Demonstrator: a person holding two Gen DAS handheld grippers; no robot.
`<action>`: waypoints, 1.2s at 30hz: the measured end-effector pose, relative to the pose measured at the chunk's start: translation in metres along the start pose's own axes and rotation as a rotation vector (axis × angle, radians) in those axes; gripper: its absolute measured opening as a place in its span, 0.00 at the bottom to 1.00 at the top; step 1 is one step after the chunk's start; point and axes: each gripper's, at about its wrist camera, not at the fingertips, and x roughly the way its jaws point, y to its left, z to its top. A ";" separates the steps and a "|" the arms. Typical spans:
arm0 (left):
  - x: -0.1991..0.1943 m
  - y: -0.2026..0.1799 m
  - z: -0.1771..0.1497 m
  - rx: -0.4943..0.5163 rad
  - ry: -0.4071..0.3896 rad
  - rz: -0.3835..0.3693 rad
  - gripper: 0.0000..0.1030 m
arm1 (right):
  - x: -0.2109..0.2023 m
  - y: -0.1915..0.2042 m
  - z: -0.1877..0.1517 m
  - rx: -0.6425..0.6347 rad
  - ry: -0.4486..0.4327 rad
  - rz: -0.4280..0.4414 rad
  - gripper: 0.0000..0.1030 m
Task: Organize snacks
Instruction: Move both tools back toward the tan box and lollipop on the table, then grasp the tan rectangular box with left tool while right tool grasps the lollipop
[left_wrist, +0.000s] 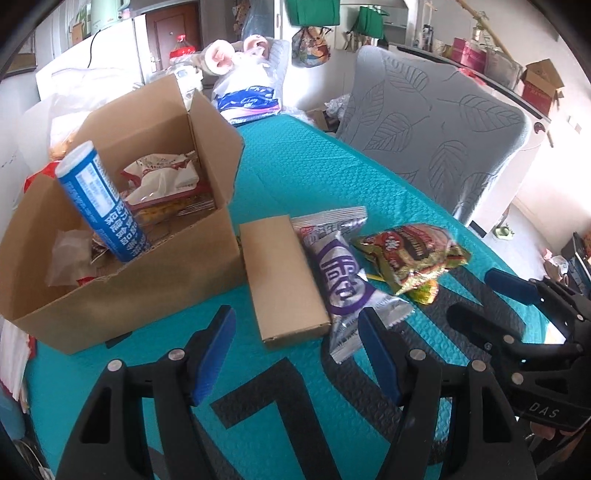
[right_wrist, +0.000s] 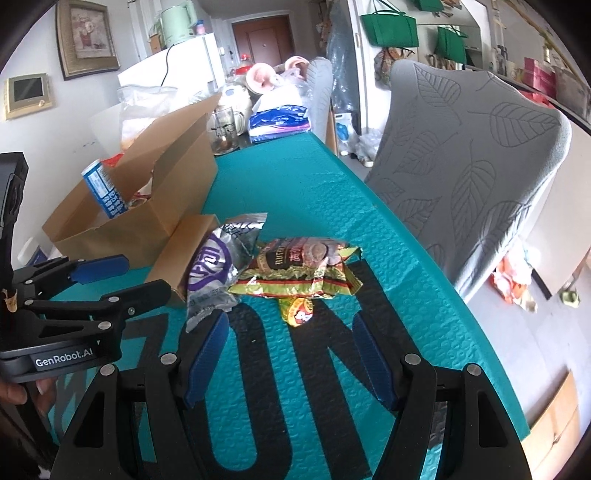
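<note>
An open cardboard box (left_wrist: 147, 280) stands at the left of the teal mat (left_wrist: 314, 173) and holds a blue tube (left_wrist: 103, 206) and several wrappers. To its right lie a small brown carton (left_wrist: 284, 277), a purple and silver packet (left_wrist: 343, 280), a green and gold packet (left_wrist: 413, 254) and a small yellow packet (left_wrist: 426, 293). My left gripper (left_wrist: 295, 325) is open just short of the carton, holding nothing. My right gripper (right_wrist: 290, 325) is open and hovers near the yellow packet (right_wrist: 299, 312) and the green and gold packet (right_wrist: 299, 269). Nothing sits between its pads.
A chair with a grey leaf-pattern cover (right_wrist: 472, 147) stands close along the table's right edge. At the far end sit a tissue pack (right_wrist: 279, 122), a glass mug (right_wrist: 225, 129) and plastic bags. The two grippers are side by side, a short gap apart.
</note>
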 end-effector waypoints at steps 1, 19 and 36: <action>0.003 0.001 0.001 -0.005 0.008 0.008 0.66 | 0.002 -0.002 0.000 0.002 0.004 0.000 0.68; 0.036 0.008 0.009 -0.050 0.056 -0.013 0.66 | 0.050 -0.015 0.008 0.025 0.079 0.056 0.64; 0.022 0.017 -0.007 -0.073 0.057 -0.020 0.43 | 0.060 0.001 0.009 -0.040 0.078 0.110 0.25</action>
